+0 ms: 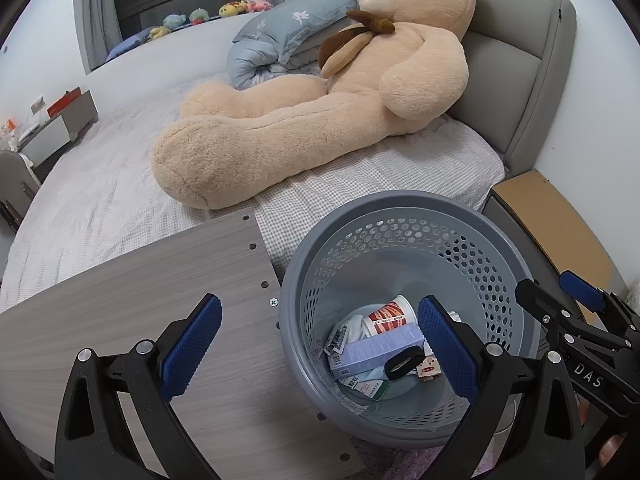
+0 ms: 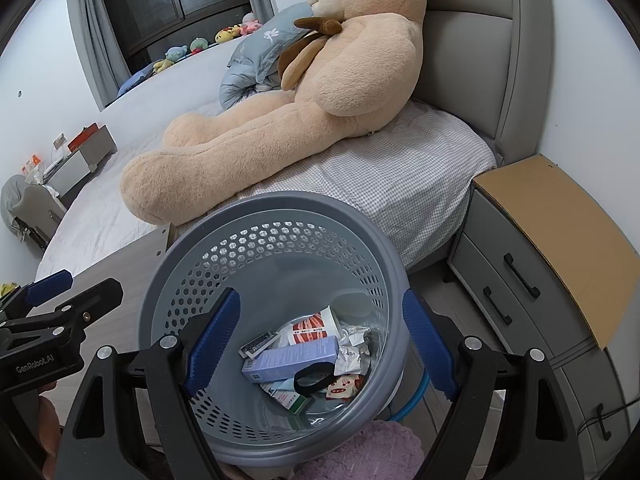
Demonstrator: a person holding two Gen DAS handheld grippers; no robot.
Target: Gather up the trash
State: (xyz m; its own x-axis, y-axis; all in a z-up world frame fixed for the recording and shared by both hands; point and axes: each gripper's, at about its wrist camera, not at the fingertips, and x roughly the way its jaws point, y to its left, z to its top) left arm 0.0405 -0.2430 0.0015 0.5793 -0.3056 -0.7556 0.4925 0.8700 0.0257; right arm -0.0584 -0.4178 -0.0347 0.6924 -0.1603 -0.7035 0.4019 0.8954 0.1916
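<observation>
A grey perforated trash basket (image 1: pixel 404 208) stands beside the bed and shows in the right wrist view (image 2: pixel 280 202) too. It holds trash: a red-and-white paper cup (image 1: pixel 390 314), a lilac box (image 1: pixel 376 350), a black ring (image 1: pixel 402 362), small packets and crumpled wrappers (image 2: pixel 352 350). My left gripper (image 1: pixel 320 350) is open and empty, above the basket's left rim and a wooden board (image 1: pixel 140 300). My right gripper (image 2: pixel 320 344) is open and empty, its fingers spread over the basket's mouth. The right gripper also shows in the left wrist view (image 1: pixel 560 300).
A big tan teddy bear (image 1: pixel 320 120) lies on the bed (image 1: pixel 80 208) against a grey headboard (image 2: pixel 472 52). A grey nightstand (image 2: pixel 520 280) with cardboard on top stands to the right. A pink fluffy rug (image 2: pixel 372 452) lies below the basket.
</observation>
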